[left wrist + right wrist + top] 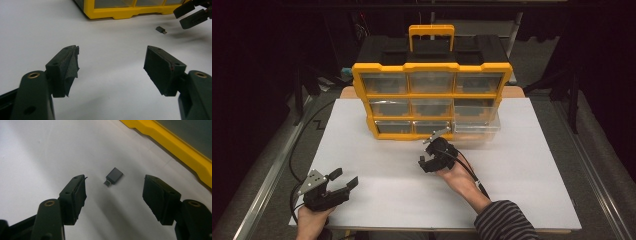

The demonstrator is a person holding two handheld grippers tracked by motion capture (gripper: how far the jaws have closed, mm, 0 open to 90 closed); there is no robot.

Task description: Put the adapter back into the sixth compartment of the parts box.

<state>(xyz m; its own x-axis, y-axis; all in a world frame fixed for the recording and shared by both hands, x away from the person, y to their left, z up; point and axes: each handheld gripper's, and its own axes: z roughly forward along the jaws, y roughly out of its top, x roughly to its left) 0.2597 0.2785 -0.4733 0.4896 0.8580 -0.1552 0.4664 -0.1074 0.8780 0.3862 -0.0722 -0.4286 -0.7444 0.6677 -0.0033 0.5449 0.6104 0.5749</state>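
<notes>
Flat on the matte white tabletop (522,165) lies one small grey adapter (113,176), a boxy block with a metal plug tip, just ahead of the right gripper (113,195), whose rubbery black jaws stand spread around nothing. Behind it sits a yellow plastic organizer (432,95) with nine clear drawers, one pulled out at the lower right. Near the front left corner the left gripper (111,70) is spread too; its own view shows a frayed pad.
</notes>
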